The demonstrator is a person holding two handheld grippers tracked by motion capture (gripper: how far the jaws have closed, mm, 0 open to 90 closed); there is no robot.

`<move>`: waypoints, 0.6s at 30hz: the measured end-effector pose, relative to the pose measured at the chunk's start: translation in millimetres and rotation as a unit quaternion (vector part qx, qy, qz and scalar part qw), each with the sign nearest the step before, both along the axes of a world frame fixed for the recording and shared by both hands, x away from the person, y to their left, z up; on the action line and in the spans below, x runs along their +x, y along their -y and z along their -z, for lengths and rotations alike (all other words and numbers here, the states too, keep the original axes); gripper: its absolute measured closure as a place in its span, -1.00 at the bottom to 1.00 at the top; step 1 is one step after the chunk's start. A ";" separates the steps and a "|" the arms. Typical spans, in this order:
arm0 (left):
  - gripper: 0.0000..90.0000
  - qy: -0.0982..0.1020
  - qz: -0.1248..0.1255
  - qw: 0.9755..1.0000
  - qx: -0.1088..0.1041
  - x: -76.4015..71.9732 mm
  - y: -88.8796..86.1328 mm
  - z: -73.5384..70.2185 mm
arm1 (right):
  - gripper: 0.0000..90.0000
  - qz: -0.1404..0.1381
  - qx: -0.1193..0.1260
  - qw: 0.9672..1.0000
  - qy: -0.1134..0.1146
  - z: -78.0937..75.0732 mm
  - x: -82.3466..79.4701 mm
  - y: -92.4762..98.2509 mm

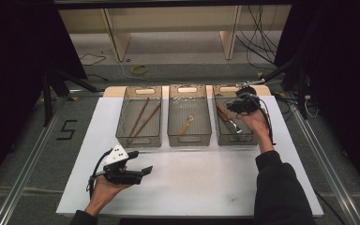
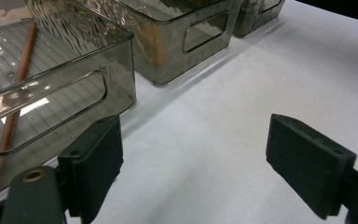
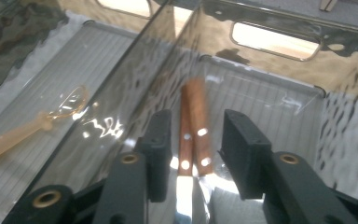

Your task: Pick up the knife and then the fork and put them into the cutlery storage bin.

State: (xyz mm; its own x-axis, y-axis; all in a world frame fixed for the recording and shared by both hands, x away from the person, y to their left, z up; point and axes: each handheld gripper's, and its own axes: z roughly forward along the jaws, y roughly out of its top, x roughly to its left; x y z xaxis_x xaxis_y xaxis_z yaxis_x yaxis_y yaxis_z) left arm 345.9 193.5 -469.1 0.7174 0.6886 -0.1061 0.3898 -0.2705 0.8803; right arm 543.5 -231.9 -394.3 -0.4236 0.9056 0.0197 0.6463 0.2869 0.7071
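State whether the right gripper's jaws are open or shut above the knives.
Open: the right gripper has visible gaps beside both wooden-handled knives, pads not pressing.

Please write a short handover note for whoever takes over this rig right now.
Right gripper: above the right bin, open, with two wooden-handled utensils lying between its jaws, apparently released.
Left gripper: open and empty over the white table in front of the bins.
Left bin: chopsticks. Middle bin: spoon.
Done: utensils sorted into bins, as far as visible.
Left: lift the right gripper out.

Wooden-handled knives (image 3: 193, 126) flat in bin (image 3: 270, 70)
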 end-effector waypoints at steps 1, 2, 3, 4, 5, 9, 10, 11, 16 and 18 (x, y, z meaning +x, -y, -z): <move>-0.60 -0.001 0.001 1.000 -0.001 0.4 -0.3 0.1 | 0.28 -0.006 -0.002 1.000 0.000 -0.9 -1.9 -1.3; -0.60 -0.001 0.000 1.000 -0.001 0.5 -0.5 0.0 | 0.26 -0.012 -0.005 1.000 0.004 -1.8 -4.0 -2.8; -0.60 -0.001 0.000 1.000 -0.002 0.4 -0.4 -0.2 | 0.23 -0.017 -0.004 1.000 0.006 -3.1 -6.5 -4.0; -0.60 -0.002 -0.001 1.000 -0.003 0.1 -0.2 -0.2 | 0.19 -0.021 -0.002 1.000 0.008 -4.6 -9.1 -4.9; -0.60 0.000 0.000 1.000 -0.001 0.3 -0.4 -0.2 | 0.17 -0.024 0.003 1.000 0.010 -6.1 -12.0 -6.1; -0.60 -0.003 0.000 1.000 -0.004 0.6 -0.7 0.2 | 0.05 -0.049 0.030 0.998 0.021 -11.7 -27.1 -10.3; -0.60 -0.004 0.001 1.000 -0.006 0.7 -0.8 0.2 | 0.03 -0.056 0.036 0.997 0.023 -12.4 -31.4 -11.5; -0.60 -0.007 0.001 1.000 -0.011 0.6 -0.9 0.4 | 0.01 -0.063 0.040 0.997 0.025 -12.6 -35.9 -12.9; -0.60 -0.013 0.007 1.000 -0.023 1.3 -1.4 0.9 | -0.08 -0.088 0.054 0.994 0.034 -9.8 -58.4 -19.4; -0.60 -0.013 0.006 1.000 -0.026 1.2 -1.6 0.7 | -0.12 -0.096 0.066 0.992 0.040 -8.5 -67.7 -20.9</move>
State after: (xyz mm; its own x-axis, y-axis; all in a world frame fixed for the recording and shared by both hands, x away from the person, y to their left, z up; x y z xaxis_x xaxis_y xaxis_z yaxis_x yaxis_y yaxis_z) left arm 347.1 195.1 -469.8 0.7225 0.6726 -0.1600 0.4099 -0.2303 0.8826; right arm 475.8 -211.0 -385.8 -0.5931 0.7998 0.0927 0.5293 0.3004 0.7935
